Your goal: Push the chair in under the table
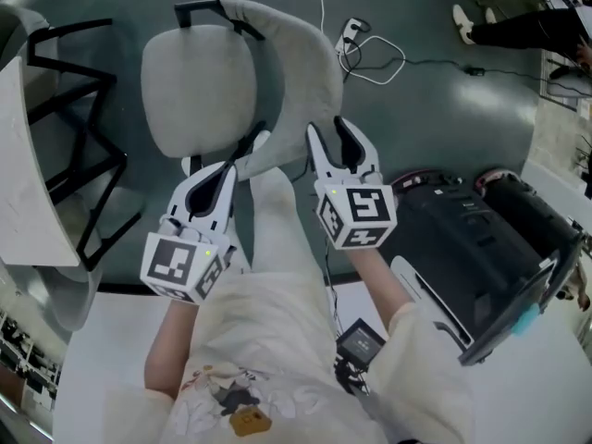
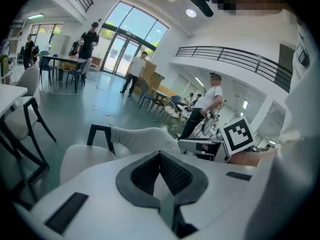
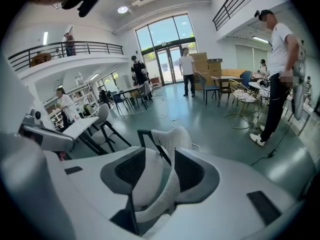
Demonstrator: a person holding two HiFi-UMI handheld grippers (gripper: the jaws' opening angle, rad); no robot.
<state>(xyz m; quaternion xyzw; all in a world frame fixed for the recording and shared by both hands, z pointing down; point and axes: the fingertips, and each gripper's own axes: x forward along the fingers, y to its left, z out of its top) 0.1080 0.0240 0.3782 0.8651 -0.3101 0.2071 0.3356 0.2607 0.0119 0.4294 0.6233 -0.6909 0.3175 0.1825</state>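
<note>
Head view is showing the grey padded black-framed chair [image 1: 199,91] standing out on the floor beside the white counter [image 1: 26,183]. Your right tool [image 3: 160,149] is straddling its backrest edge with jaws apart, and your left tool [image 2: 160,154] is sitting closed nearby, probably so you can push.

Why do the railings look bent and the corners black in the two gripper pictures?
Left gripper view: a wide-angle lens bows the railing and leaves dark corners. Right gripper view: same bowing and dark corners; the windows glare bright. Head view: lines look straighter, light is even, chair sharp.
</note>
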